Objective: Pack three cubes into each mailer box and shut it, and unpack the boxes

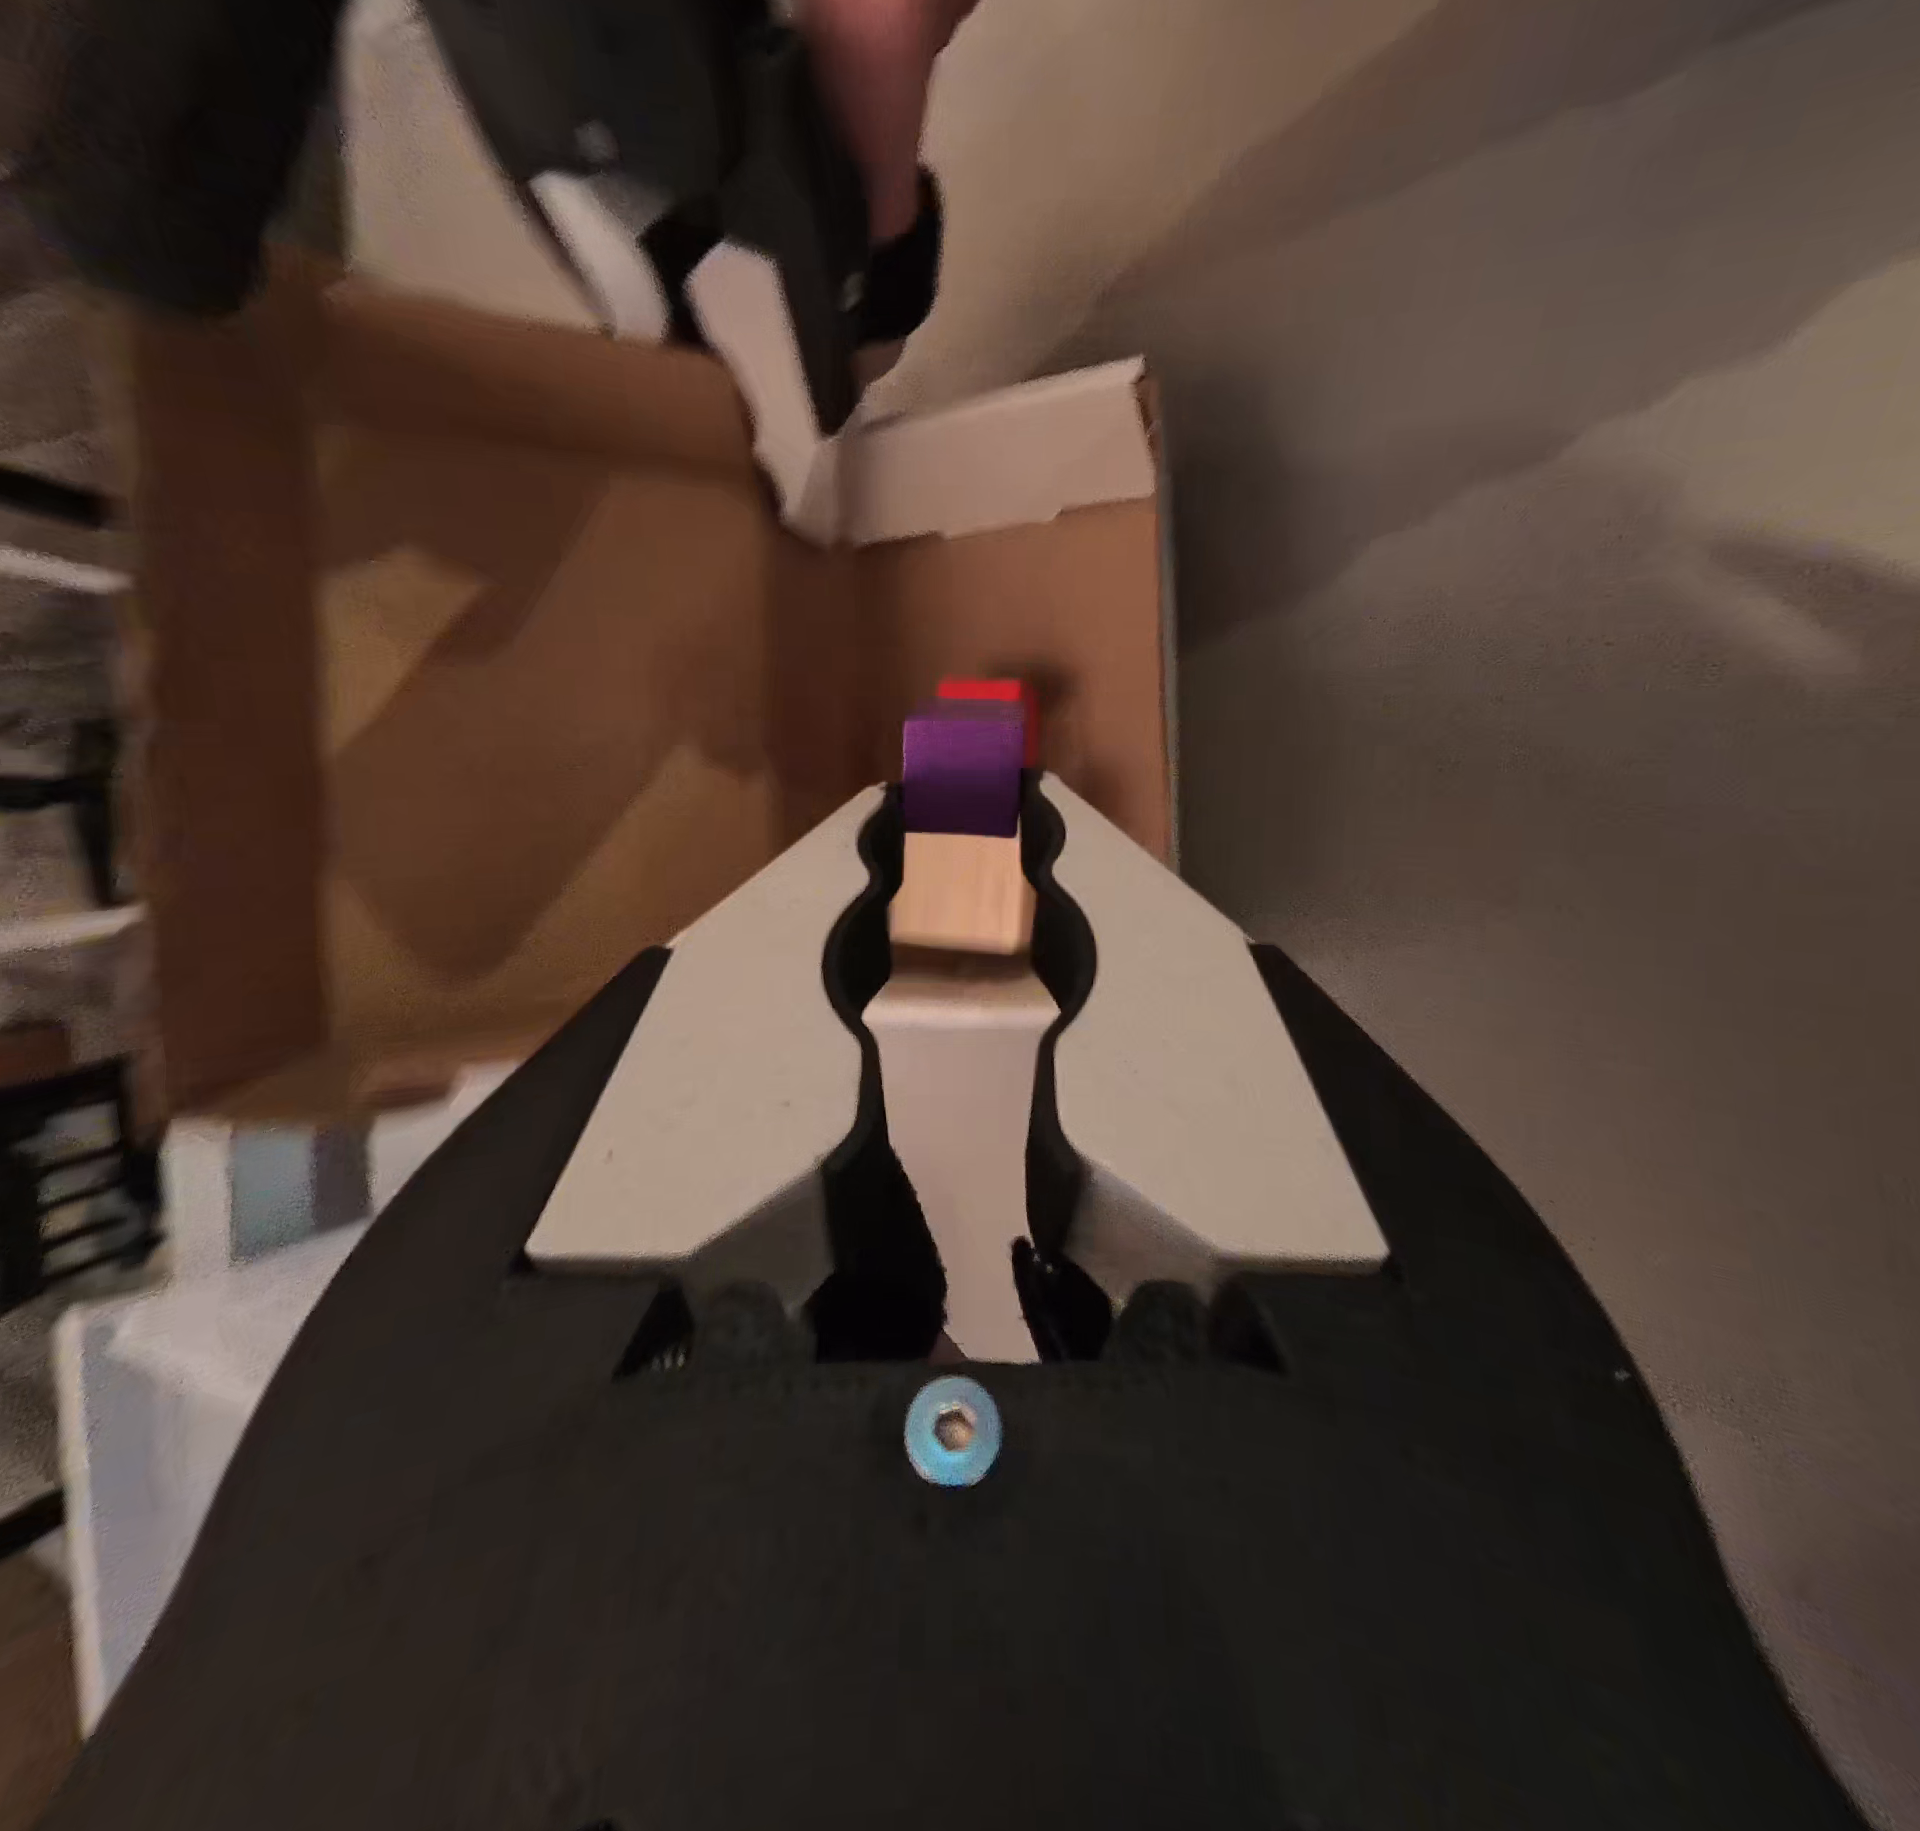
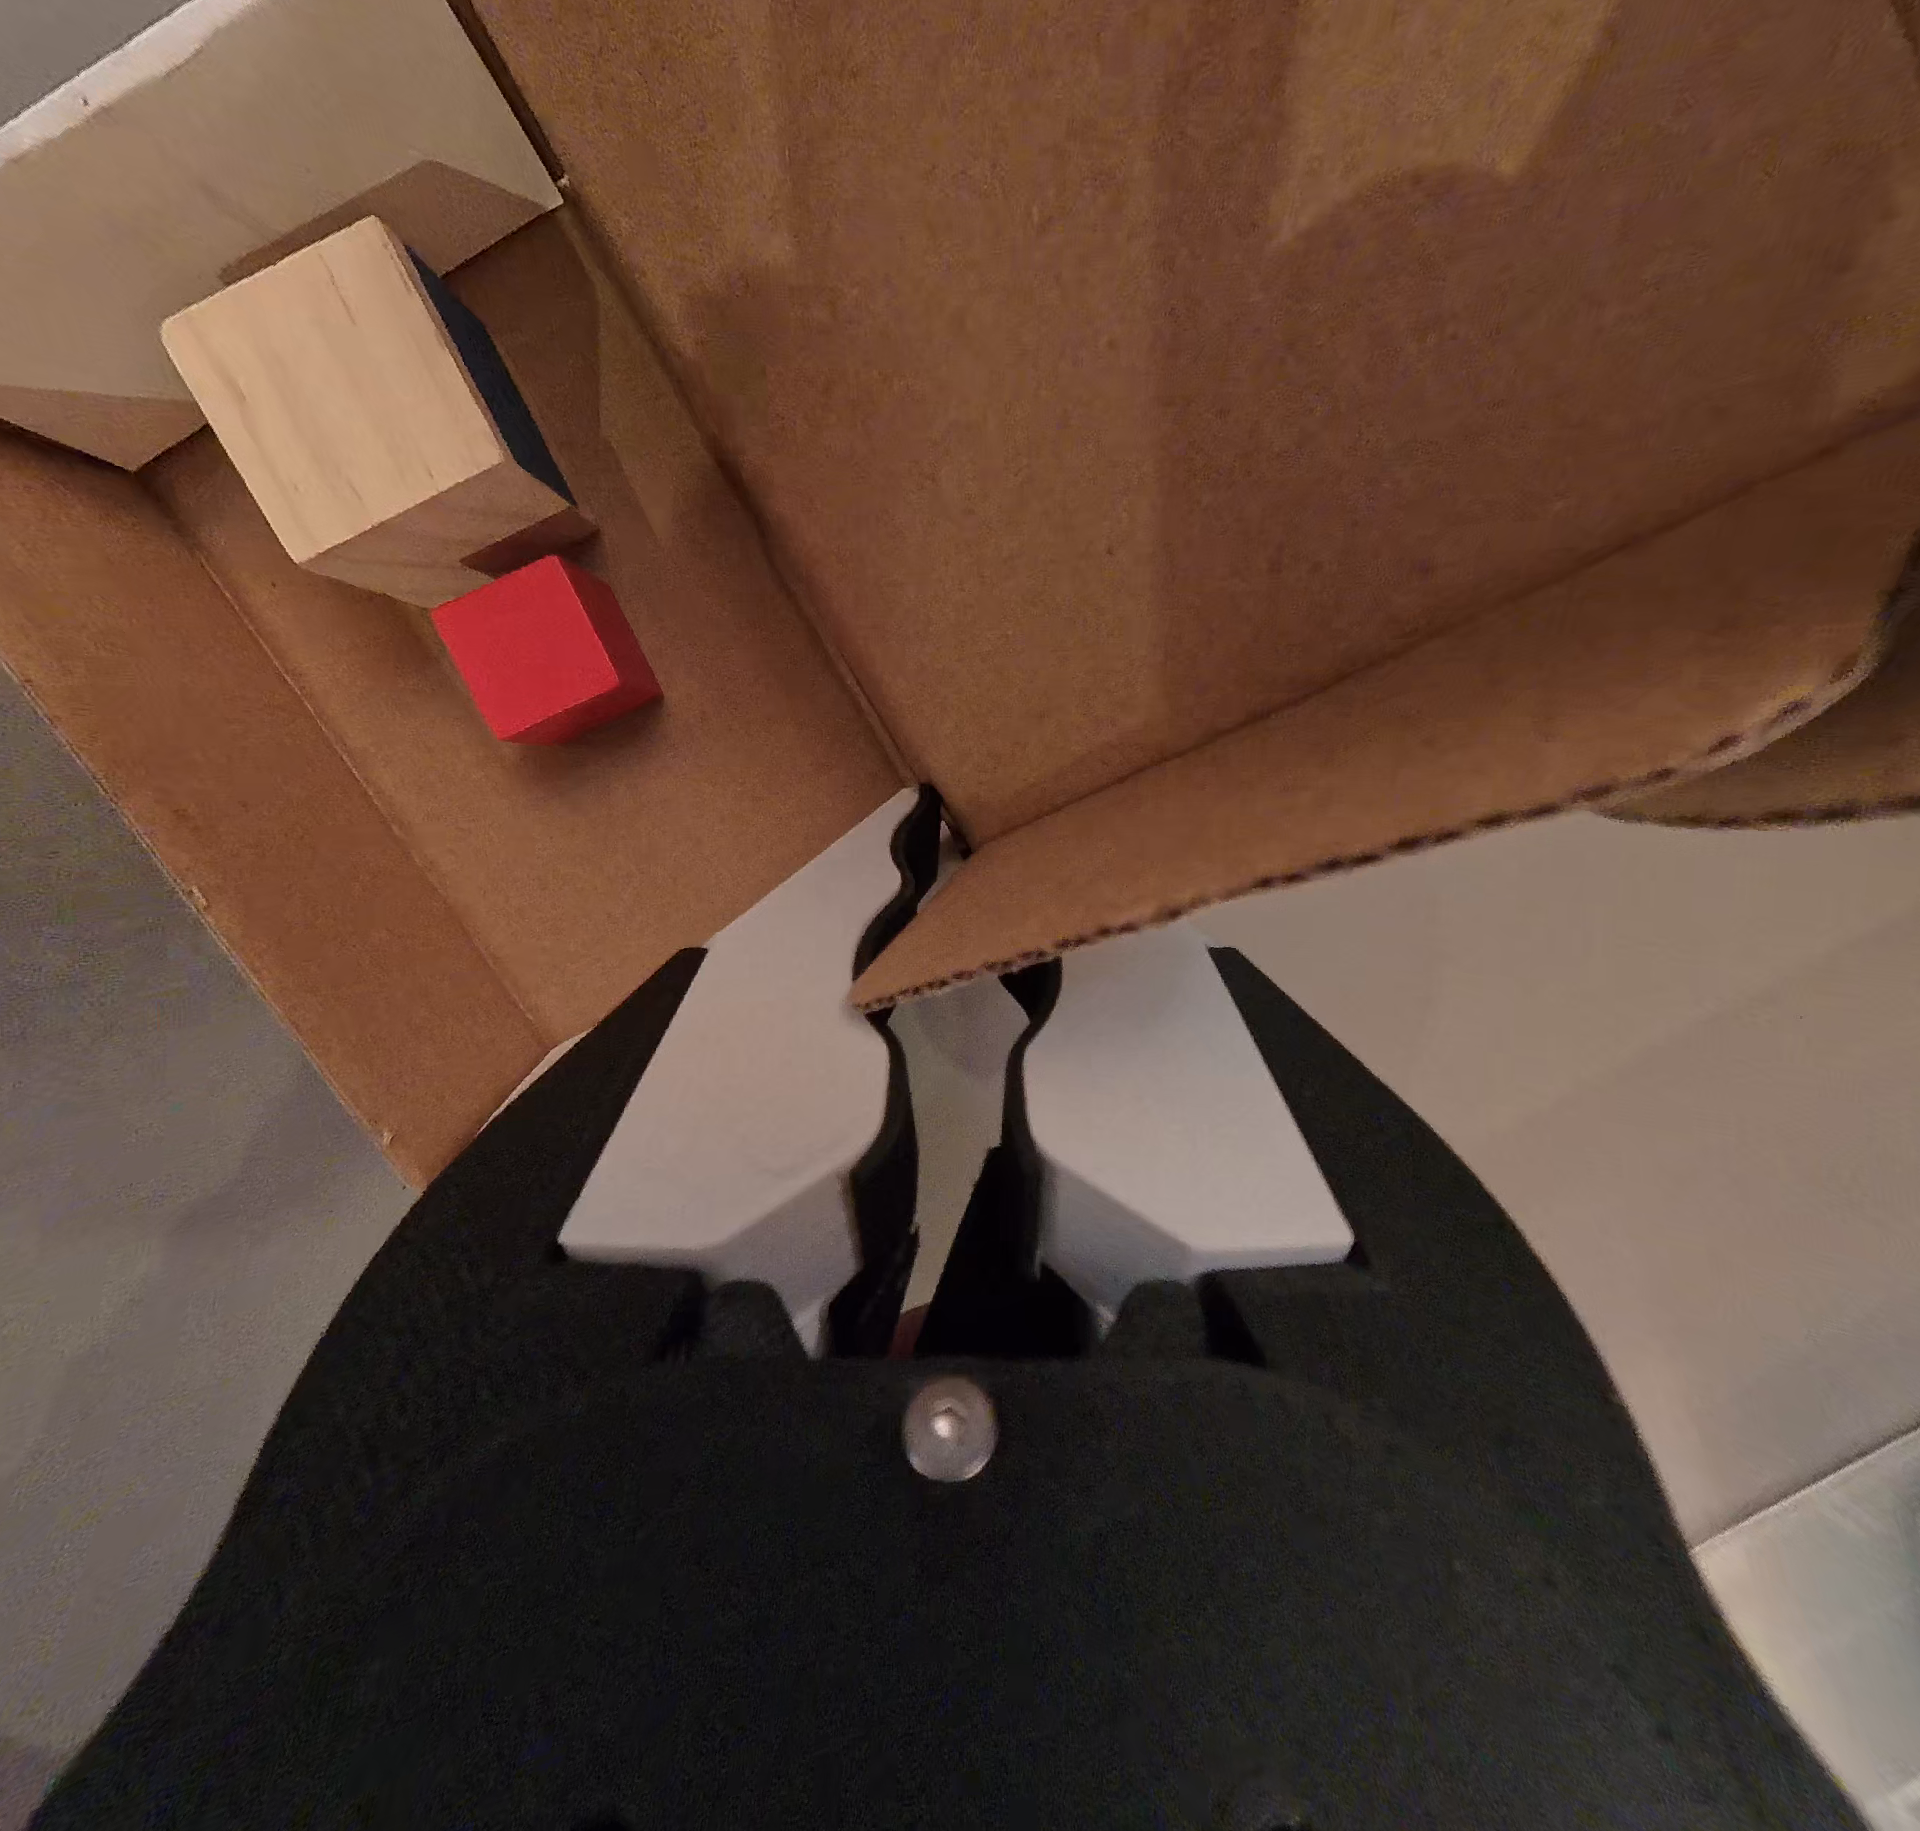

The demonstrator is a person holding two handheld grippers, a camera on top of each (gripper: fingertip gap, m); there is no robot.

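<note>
A mailer box, brown inside and white outside, stands open, and its front wall (image 1: 956, 1043) shows between my left fingers. On its floor (image 2: 748, 721) lie a large natural wood cube (image 2: 343, 389), a red cube (image 2: 530, 649) and a dark purple cube (image 2: 488, 379) mostly hidden behind the wood one. In the left wrist view the wood cube (image 1: 961, 893), purple cube (image 1: 961, 779) and red cube (image 1: 982, 690) line up in the gap of my left gripper (image 1: 958, 794), which is open and empty. My right gripper (image 2: 930, 815) is shut on a corner of the raised lid (image 2: 1247, 327). It also shows in the left wrist view (image 1: 831, 399).
A person's hand (image 1: 883, 67) holds the right gripper above the box. The box stands on a pale grey surface (image 1: 1558, 846). Blurred dark shelving (image 1: 62, 846) lies at the left edge. A pale object (image 2: 1829, 1625) sits at the lower right.
</note>
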